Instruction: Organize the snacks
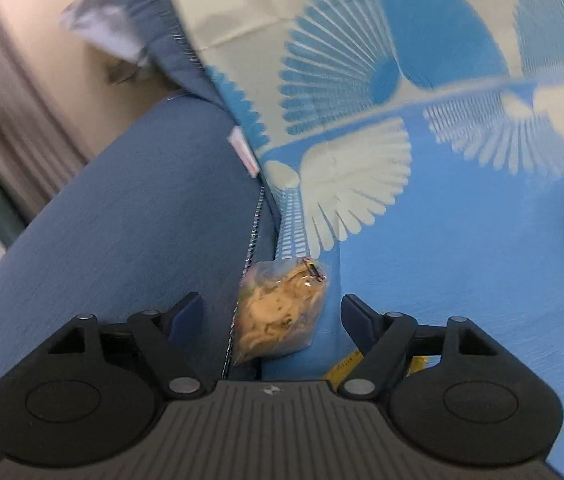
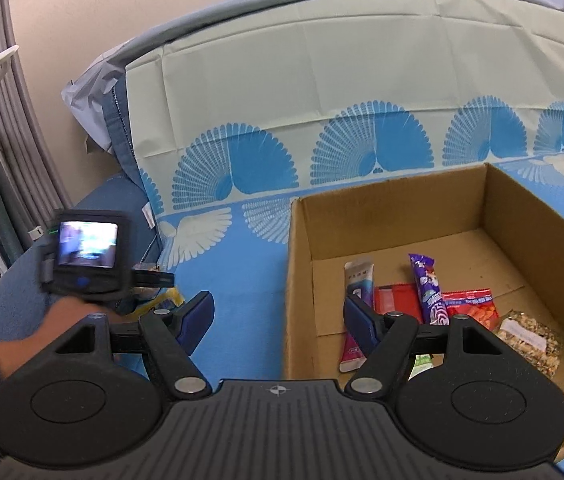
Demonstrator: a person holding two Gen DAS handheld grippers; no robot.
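Observation:
A clear bag of pale snack pieces [image 1: 282, 316] lies in the seam between a blue cushion and the patterned cloth. My left gripper [image 1: 272, 308] is open, one finger on each side of the bag, neither touching it. A yellow packet [image 1: 345, 366] peeks out under its right finger. In the right wrist view a hand [image 2: 70, 312] holds the left gripper [image 2: 154, 280] low at the left. My right gripper [image 2: 278, 312] is open and empty, over the near left wall of a cardboard box [image 2: 401, 220]. Inside lie a purple stick packet [image 2: 427, 288], a red packet [image 2: 469, 304] and a grain bar [image 2: 529, 338].
The blue cushion [image 1: 122, 220] fills the left, and the blue-and-cream fan-patterned cloth [image 2: 242, 160] covers the seat and backrest. Grey hoses [image 2: 2, 120] and a white bracket run down the beige wall at the far left. A sleeve edge shows at bottom left.

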